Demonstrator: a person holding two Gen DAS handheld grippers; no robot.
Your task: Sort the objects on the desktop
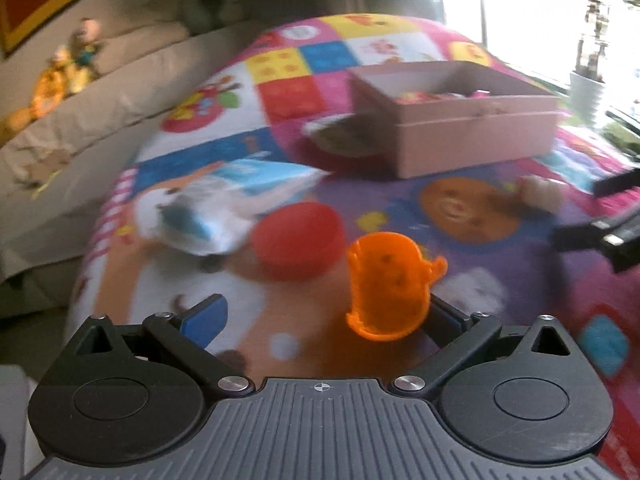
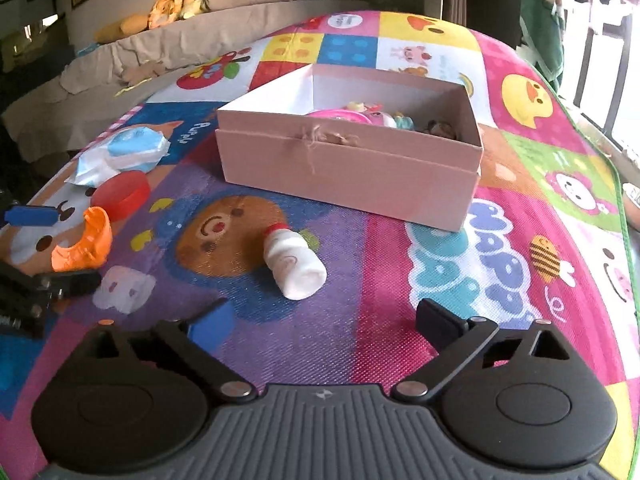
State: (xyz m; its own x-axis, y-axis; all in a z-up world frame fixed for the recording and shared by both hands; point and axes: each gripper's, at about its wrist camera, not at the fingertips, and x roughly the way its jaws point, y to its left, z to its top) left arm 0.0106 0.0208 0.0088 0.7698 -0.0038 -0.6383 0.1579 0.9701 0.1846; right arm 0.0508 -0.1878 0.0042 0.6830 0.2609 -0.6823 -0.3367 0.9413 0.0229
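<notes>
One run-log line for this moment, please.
left gripper: open around orange toy | right gripper: open, empty | white bottle: on mat | pink box: partly filled

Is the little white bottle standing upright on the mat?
No, the bottle lies on its side on the mat, red cap pointing away towards the pink box.

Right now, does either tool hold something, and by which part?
The right tool is open and holds nothing. The left tool stands open around the orange translucent plastic toy; whether it grips the toy cannot be told.
</notes>
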